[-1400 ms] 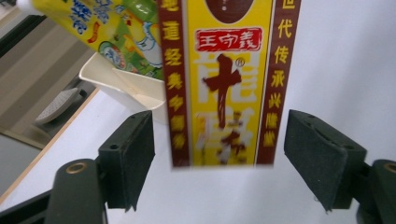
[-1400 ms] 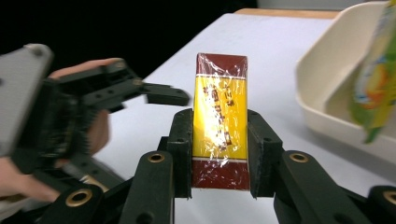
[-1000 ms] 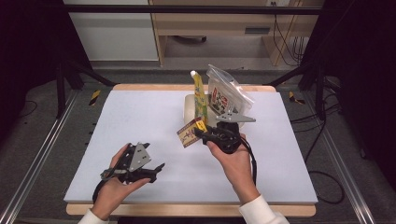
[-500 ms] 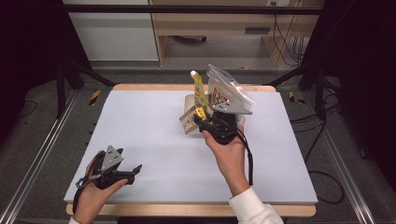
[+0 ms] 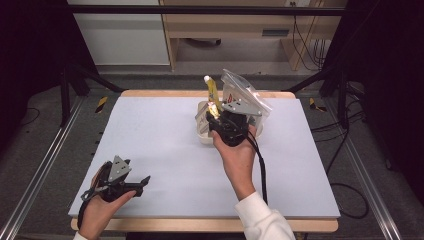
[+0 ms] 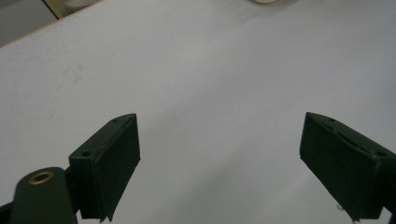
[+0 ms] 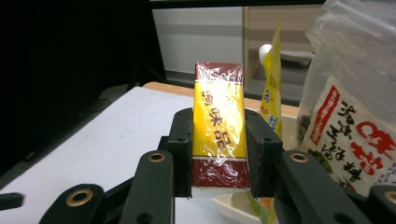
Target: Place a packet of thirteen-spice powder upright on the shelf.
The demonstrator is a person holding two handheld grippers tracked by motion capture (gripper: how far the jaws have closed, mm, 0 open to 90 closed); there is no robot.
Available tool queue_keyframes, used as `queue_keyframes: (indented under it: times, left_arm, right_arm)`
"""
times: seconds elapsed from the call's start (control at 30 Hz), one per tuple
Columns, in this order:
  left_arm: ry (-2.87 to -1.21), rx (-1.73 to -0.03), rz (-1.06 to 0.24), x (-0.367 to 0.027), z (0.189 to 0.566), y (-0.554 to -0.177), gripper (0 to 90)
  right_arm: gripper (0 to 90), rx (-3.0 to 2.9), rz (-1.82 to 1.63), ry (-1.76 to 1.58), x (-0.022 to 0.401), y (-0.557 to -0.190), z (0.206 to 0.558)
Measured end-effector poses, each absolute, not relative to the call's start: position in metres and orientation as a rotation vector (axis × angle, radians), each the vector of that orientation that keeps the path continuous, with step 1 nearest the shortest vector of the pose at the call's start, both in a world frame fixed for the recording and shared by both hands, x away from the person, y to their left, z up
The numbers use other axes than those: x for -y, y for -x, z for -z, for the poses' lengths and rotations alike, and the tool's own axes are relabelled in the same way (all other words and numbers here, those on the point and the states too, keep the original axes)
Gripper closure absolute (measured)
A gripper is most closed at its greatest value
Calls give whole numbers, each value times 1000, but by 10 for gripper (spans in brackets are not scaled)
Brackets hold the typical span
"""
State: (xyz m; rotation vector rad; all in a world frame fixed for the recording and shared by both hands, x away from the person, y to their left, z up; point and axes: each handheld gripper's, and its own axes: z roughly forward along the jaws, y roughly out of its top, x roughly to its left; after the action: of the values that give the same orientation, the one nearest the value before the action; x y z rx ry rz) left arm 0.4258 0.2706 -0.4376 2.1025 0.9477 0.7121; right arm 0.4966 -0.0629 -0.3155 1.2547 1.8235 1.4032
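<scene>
A yellow and dark red box [image 7: 219,93] wrapped in clear film stands upright between the jaws of my right gripper [image 7: 218,122], which is shut on its sides. In the high view this gripper [image 5: 214,116] holds the box [image 5: 216,108] above a white bowl [image 5: 202,136] at the table's far middle. A yellow pouch with a white cap [image 5: 212,91] and a clear printed bag [image 5: 246,95] stand in the bowl. My left gripper [image 5: 143,181] rests low near the table's front left corner. Its jaws [image 6: 219,140] are wide open over the bare table with nothing between them.
The white table top [image 5: 150,130] spreads between the two hands. The right gripper's cable [image 5: 260,165] trails along the right forearm. Dark frame legs, rails and cables lie on the floor around the table. A wooden shelf unit stands behind it.
My left hand has drawn back to the left, toward the front corner. My right gripper has carried the box up and farther away, over the bowl.
</scene>
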Motion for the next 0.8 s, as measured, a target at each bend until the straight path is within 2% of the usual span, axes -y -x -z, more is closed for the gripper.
queue_keyframes:
  times: [0.8]
  left_arm:
    - [-2101, -927, -705, -268, 436, -424, 127]
  right_arm:
    - [678, -1690, -1297, -1340, 36, -539, 346]
